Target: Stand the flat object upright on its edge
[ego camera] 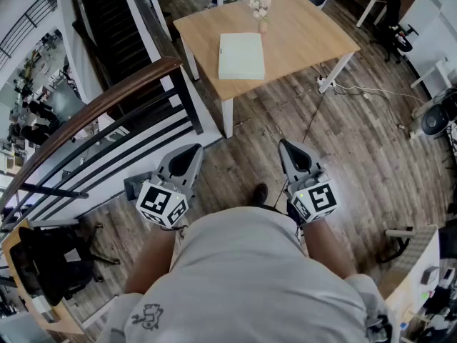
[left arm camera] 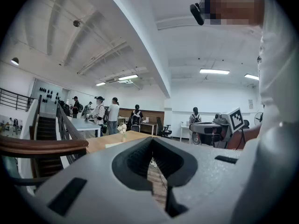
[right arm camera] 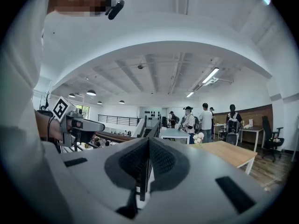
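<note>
Flat object (ego camera: 241, 56) lies face-down-flat on tabletop (ego camera: 307, 34), well apart from person; task not begun. Left gripper (ego camera: 190, 153), right gripper (ego camera: 287, 148) held level at waist, jaws pressed together, nothing between: likely neutral carry pose before approach. Vase (ego camera: 260, 9) near object.

Flat box (ego camera: 240, 56), flowers (ego camera: 260, 8) on table (ego camera: 307, 36)

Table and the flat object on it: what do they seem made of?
Table: light wood or wood-look laminate top, matte, faint grain; white legs. Flat object: pale cream, smooth, matte, straight edges; possibly card or plastic, too far to tell.
</note>
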`<state>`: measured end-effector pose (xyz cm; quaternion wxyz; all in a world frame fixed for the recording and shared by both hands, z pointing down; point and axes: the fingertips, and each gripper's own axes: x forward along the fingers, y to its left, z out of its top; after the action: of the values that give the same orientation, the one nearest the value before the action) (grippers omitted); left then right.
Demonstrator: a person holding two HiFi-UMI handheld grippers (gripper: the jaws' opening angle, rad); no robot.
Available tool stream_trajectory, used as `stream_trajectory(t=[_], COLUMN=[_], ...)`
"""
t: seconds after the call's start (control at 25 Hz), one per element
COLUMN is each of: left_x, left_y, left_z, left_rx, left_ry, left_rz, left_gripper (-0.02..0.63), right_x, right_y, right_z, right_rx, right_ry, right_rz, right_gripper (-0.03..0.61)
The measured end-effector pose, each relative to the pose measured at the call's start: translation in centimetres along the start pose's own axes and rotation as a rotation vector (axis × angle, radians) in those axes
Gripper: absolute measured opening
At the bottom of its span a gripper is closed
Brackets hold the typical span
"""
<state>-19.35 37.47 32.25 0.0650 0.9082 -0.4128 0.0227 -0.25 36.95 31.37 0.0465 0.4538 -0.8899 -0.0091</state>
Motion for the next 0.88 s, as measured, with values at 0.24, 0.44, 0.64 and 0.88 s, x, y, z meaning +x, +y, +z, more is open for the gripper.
stream_trajectory(t=[0.24,0.44,0.64,0.88], left_x=[3.3,6.4,9.9,14.6], left_y=[0.9,0.6,0.6,1.2], left_z=[0.7,0.8,1.0,0.2], left_rx=[0.015,0.025,0.039,0.012], left_ry=[-0.001,-0.005,-0.012,0.02], left_rz=[0.018,0.014,0.014,0.051], left_gripper=[0.006,0.007,0.009,0.174], right_x=[1.7,3.1,4.8,5.8], right_y=[-2.7,-5.4,-8.5,-13.2], right_z=[0.0,-0.3,-1.1,-3.0], right_rx=[-0.014,-0.049,-0.045,0.004], right_ry=[0.005,0.005,0.029,0.059], right_rz=[0.021,0.048,0.063,0.071], right_gripper=[0.005,0.006,0.039,0.199])
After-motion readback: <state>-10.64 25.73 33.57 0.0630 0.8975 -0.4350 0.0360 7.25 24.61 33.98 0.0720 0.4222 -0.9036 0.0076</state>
